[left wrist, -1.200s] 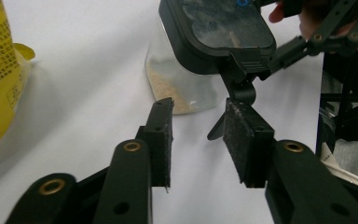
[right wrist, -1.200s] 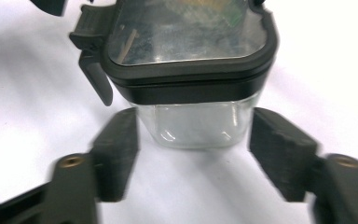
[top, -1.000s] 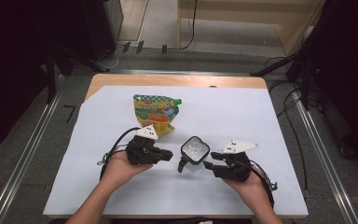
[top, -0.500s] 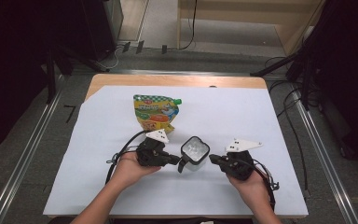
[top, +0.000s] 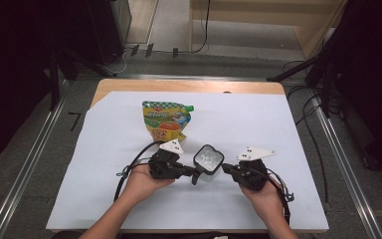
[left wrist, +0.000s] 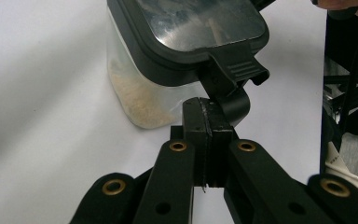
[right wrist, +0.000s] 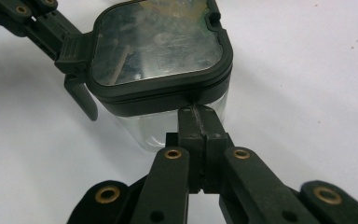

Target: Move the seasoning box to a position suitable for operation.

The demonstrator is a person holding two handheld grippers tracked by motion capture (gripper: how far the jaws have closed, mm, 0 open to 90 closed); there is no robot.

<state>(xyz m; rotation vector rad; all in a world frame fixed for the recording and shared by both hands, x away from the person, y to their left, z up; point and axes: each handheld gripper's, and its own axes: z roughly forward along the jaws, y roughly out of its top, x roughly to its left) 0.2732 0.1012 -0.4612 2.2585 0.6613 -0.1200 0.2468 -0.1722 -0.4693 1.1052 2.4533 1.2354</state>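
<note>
White sheet [top: 278, 129] covers a wooden table [top: 189, 85] on grey floor [top: 40, 164]

No print on the pouch [top: 166, 121] can be read.

Black left gripper [top: 195, 175], black right gripper [top: 224, 169], brass rivets, white three-cornered top plates, trailing black cables, bare forearms

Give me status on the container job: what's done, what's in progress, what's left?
Done: both shut claws sit against the clear container. In hand: left claw at its lid latch, right claw braced under the lid rim. Left: lid still on; pouch untouched.
</note>
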